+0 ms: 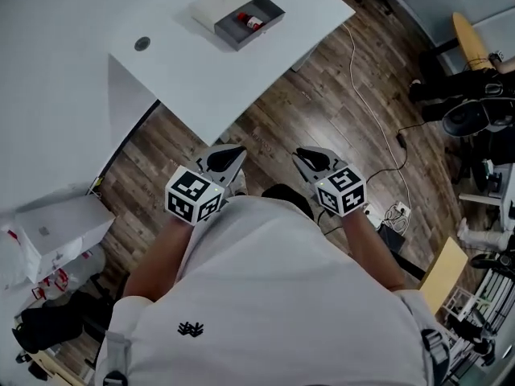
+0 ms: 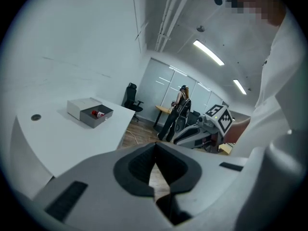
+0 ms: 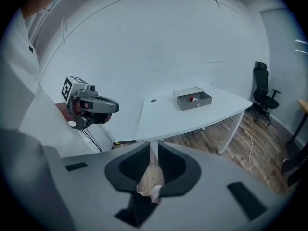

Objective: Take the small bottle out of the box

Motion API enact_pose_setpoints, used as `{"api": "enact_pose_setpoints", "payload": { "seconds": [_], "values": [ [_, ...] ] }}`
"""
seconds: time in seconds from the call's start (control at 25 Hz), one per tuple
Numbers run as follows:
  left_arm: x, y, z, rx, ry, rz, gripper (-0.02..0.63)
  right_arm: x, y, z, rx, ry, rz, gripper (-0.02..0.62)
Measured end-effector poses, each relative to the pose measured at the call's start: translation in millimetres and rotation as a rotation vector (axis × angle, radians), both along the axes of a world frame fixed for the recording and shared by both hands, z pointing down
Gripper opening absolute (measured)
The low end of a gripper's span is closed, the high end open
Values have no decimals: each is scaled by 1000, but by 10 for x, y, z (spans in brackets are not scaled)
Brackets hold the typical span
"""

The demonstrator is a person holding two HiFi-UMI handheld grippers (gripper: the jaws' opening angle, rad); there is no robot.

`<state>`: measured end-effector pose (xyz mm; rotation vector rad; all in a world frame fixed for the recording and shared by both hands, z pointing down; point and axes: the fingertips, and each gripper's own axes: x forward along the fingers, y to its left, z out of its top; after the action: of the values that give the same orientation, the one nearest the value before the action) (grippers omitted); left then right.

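Observation:
A white box (image 1: 228,5) with its grey drawer pulled open stands on the white table (image 1: 193,79), far ahead of me. A small red bottle (image 1: 253,21) lies inside the drawer. The left gripper view shows the box (image 2: 77,107) and the bottle (image 2: 97,113) at a distance, and so does the right gripper view, with the box (image 3: 192,100) and the bottle (image 3: 193,99). My left gripper (image 1: 233,155) hangs over the wooden floor, short of the table edge, jaws together and empty. Beside it my right gripper (image 1: 304,158) shows a slim gap with nothing in it.
A round grommet (image 1: 142,43) sits in the tabletop. A white cable (image 1: 370,111) runs across the floor to a power strip (image 1: 394,214). White cartons (image 1: 56,227) lie at the lower left. Office chairs (image 3: 262,88) and a standing person (image 2: 180,112) are beyond the table.

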<state>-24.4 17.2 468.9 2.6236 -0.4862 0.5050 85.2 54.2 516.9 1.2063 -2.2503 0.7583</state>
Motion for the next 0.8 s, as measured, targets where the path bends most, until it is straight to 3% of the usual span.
{"api": "enact_pose_setpoints", "payload": {
  "seconds": [0.4,0.8],
  "values": [
    [-64,-676,66,-3,-25,-104,6,206,-1159,60,-23,27,-85,91],
    [-33,-1410,-131,41,-43,-356,8,375,-2539,17,-14,30,-264,106]
  ]
}}
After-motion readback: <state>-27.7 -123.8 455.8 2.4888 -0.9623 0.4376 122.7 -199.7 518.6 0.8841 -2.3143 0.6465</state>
